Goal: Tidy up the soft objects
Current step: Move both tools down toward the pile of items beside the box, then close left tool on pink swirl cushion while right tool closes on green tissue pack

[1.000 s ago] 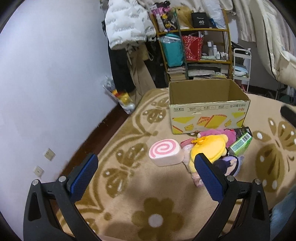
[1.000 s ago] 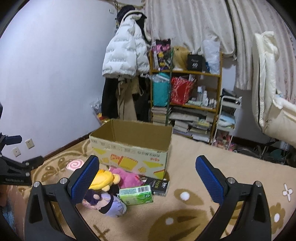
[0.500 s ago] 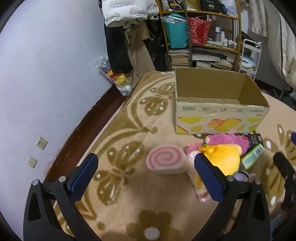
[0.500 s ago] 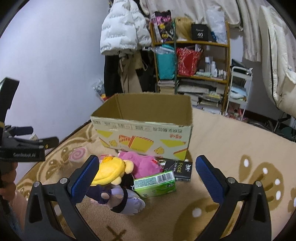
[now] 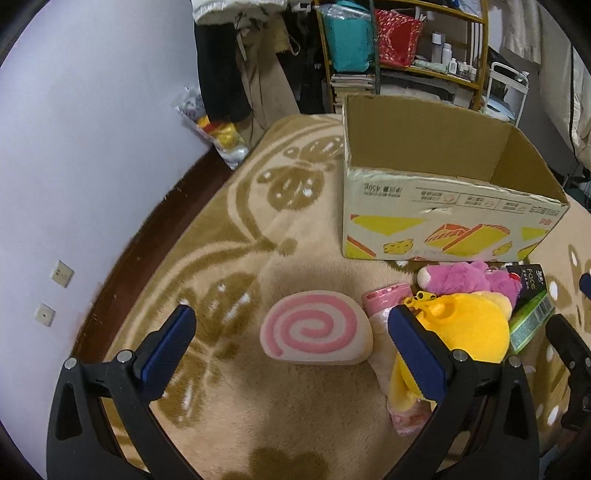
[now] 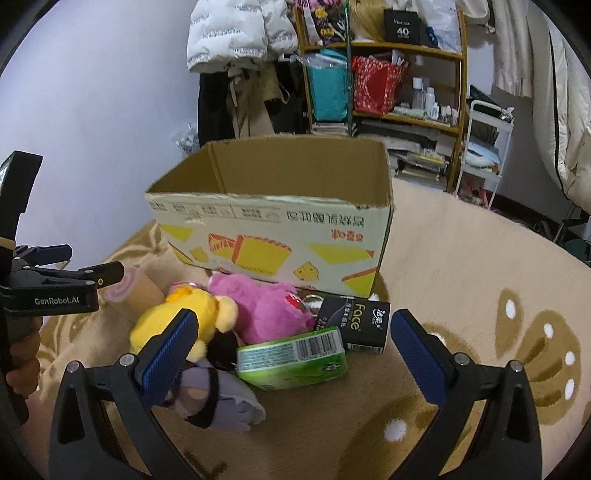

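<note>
— What's under you, and what's the room like?

— A beige carpet with brown flower and leaf shapes. A pale wall with two sockets runs along my left, with dark wood floor between it and the carpet. Behind everything stands a wooden shelf crammed with bags, bottles and books, and a white puffer jacket hangs next to it.

— How are your fingers?

— My left gripper is spread wide and holds nothing. It hovers over the swirl cushion, a pink-and-cream roll lying flat on the carpet between my two blue pads, touching neither as far as I can tell. My right gripper is spread just as wide, also with nothing in it, above the heap of toys.

— Where are the soft things?

— All on the carpet, just in front of the cardboard box. A yellow plush leans against a pink plush; a purple plush lies nearest me, partly behind my right gripper's left finger. A pink tube-shaped thing sits between the cushion and the yellow plush.

— Anything that isn't soft?

— A green carton and a black "Face" pack, side by side beside the pink plush.

— And the box?

— Open at the top, with yellow cheese pictures on its side. I see nothing in the part of the inside I can make out.
</note>
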The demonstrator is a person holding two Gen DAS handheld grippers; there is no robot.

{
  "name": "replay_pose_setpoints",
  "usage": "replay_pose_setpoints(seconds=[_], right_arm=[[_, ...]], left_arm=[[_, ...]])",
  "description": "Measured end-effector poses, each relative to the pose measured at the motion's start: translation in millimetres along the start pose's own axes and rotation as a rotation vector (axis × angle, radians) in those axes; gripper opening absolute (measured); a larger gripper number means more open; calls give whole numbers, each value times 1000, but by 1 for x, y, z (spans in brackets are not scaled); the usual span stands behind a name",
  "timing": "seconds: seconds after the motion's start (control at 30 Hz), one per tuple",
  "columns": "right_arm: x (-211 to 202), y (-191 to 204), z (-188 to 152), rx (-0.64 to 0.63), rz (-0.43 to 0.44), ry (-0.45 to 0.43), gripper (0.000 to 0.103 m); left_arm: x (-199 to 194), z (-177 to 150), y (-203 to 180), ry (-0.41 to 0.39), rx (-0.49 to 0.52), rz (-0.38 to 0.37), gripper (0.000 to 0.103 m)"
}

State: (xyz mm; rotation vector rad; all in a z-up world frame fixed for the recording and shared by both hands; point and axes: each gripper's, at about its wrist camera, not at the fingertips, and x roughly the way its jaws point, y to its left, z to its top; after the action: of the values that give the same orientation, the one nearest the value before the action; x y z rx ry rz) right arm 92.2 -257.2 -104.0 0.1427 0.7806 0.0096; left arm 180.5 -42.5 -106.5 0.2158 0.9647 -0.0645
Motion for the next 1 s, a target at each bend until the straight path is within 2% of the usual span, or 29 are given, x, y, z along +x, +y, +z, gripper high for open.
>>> replay_pose_setpoints(seconds=[0.3,0.9,1.0], right_arm=[[23,-5,-9,6,19,57,103],[33,-6,-18,12,32,99,103],[34,-3,-20,-8,4,98,103]], left_arm=[[23,-7,1,70,-35,-14,103],[40,-16,6,124,-71,-43,103],[43,-15,9,139,-96,-68,103]])
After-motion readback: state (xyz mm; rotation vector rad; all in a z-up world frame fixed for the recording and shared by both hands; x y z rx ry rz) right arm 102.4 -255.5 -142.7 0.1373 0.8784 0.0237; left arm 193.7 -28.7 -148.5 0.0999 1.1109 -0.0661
